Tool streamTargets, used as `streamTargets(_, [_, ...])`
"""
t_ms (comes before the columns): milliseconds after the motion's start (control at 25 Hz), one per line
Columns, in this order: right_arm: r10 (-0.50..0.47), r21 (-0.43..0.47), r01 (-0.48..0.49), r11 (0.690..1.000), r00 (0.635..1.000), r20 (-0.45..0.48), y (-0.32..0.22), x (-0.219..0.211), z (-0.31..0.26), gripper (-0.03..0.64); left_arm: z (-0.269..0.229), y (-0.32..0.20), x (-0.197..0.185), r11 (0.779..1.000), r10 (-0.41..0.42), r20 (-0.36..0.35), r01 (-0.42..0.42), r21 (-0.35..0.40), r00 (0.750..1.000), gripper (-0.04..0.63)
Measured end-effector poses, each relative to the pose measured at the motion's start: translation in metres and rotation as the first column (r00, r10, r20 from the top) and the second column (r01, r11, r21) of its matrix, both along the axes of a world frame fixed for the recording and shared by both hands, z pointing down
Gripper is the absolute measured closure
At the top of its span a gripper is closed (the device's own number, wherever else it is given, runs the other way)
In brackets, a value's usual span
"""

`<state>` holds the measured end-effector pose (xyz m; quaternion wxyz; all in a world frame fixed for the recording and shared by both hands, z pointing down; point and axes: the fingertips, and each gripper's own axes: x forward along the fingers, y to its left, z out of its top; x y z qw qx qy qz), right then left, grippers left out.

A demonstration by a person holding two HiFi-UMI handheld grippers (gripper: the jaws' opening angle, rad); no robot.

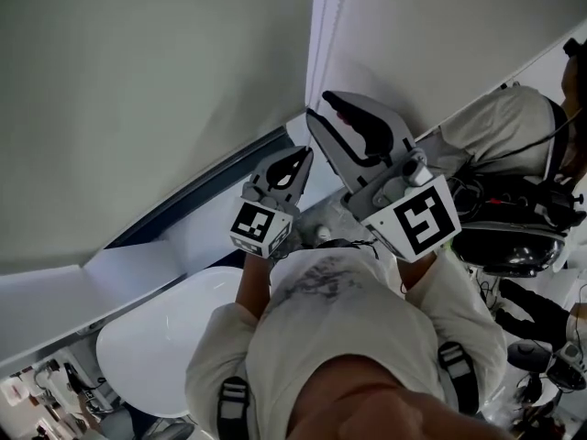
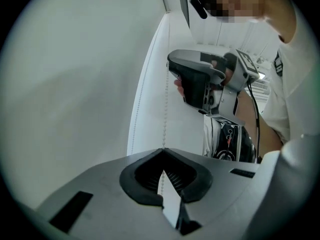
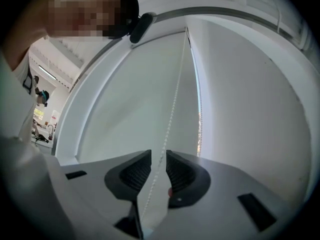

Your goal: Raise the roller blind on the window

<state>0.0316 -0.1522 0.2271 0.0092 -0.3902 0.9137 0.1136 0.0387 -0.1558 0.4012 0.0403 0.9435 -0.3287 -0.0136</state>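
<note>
Our left gripper (image 2: 162,151) is clenched on the bead chain (image 2: 165,104), its tips meeting on the beads where the strand enters them. Our right gripper (image 3: 158,156) is released: its jaws stand apart with the same chain passing through the gap, and neither pad presses on it. From the left gripper's view the right one sits higher up and just beside the chain, so we judge the right hand to be the nearer one for the next grip. The chain's long axis runs straight up from between the right jaws, which bracket it from either side, so closing them squarely should catch it. A second strand (image 2: 142,109) hangs just beside the chain, and we cannot tell which of the two lifts the fabric. The roller blind (image 3: 135,99) lies directly behind the chain, spreading away to its left in the right gripper's view and covering the window, with only a sliver of light (image 3: 199,129) just to the chain's right.
</note>
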Motion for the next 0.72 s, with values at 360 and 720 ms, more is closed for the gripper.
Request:
streamTargets(360, [-0.036, -0.026, 0.038, 0.999, 0.996, 0.086, -0.020, -0.032, 0.000, 0.552, 0.027, -0.003, -0.028, 1.000, -0.011, -0.022, 0.011, -0.020, 1.000, 0.586])
streamTargets(720, [-0.053, -0.008, 0.055, 0.998, 0.984, 0.168, 0.003, -0.024, -0.006, 0.555, 0.019, 0.017, -0.026, 0.999, 0.003, -0.042, -0.006, -0.054, 0.999, 0.586])
